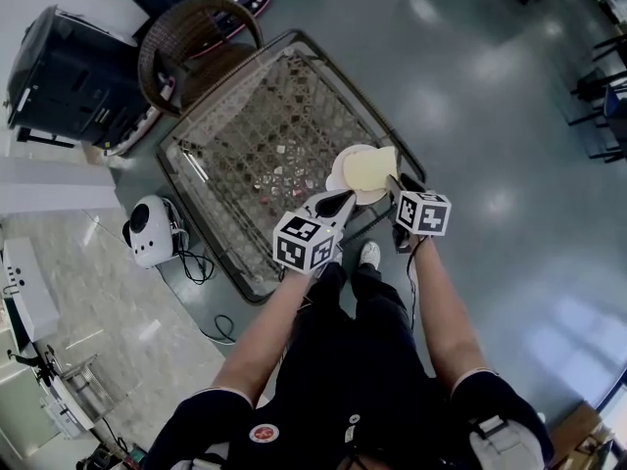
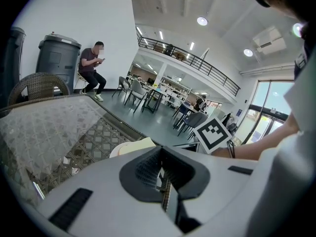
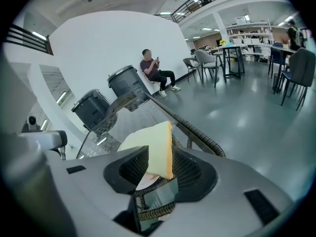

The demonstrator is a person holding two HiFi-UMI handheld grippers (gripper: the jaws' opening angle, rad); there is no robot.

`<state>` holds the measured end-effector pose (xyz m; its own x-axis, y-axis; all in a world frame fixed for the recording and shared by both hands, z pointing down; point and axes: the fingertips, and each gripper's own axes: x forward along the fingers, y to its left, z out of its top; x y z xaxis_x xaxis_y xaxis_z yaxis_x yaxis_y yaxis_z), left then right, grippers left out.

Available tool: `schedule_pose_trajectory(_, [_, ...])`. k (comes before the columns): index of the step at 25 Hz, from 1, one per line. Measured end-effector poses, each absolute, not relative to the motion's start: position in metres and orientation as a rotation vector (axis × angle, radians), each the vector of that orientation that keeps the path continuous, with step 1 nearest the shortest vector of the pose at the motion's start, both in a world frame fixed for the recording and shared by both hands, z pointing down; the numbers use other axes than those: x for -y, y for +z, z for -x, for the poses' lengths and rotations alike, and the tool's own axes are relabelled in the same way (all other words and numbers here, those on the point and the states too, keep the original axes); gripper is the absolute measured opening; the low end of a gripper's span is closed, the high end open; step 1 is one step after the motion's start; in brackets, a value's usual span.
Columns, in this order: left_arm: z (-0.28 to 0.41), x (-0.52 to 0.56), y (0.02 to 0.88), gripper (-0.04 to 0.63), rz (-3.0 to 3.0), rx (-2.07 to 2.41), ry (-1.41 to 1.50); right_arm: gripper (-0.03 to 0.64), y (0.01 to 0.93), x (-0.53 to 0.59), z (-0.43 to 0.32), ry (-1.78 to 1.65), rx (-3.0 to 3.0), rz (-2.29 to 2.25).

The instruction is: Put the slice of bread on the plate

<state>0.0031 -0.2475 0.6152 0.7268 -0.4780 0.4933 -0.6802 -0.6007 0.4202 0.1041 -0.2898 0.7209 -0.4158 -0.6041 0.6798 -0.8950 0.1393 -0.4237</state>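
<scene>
A pale slice of bread [image 1: 372, 167] lies on a small white plate [image 1: 340, 174] at the near right edge of the wicker table [image 1: 186, 189]. My left gripper [image 1: 340, 201] reaches the plate's near rim, and its jaws look shut on that rim. In the left gripper view the plate [image 2: 121, 149] and the bread [image 2: 141, 143] show just past the closed jaws of that gripper [image 2: 162, 172]. My right gripper [image 1: 397, 186] stands at the bread from the right. In the right gripper view the bread [image 3: 155, 149] stands between the wide jaws of this gripper [image 3: 159, 169], with a gap on its left side and the plate [image 3: 146, 180] below.
The table has a glass top over a woven lattice. A wicker chair [image 1: 191, 37] and dark bins [image 1: 69, 76] stand beyond it. A white device [image 1: 152, 228] with cables sits on the floor at the left. A person [image 3: 155, 70] sits by the far wall.
</scene>
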Motion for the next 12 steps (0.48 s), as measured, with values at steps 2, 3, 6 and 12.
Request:
schedule_pose_trajectory(2, [-0.004, 0.248, 0.611, 0.006, -2.339, 0.870, 0.438, 0.129, 0.712, 0.289, -0.104, 1.160, 2.093, -1.446])
schedule_pose_trajectory(3, [-0.005, 0.247, 0.609, 0.006, -2.344, 0.868, 0.434, 0.129, 0.706, 0.288, -0.103, 1.154, 2.107, -1.443])
schedule_pose_trajectory(6, [-0.007, 0.248, 0.601, 0.006, -2.361, 0.864, 0.424, 0.127, 0.682, 0.284, -0.098, 1.130, 2.184, -1.419])
schedule_pose_trajectory(12, [-0.006, 0.247, 0.581, 0.006, -2.390, 0.870, 0.392, 0.053, 0.634, 0.274, -0.093, 1.053, 2.299, -1.405])
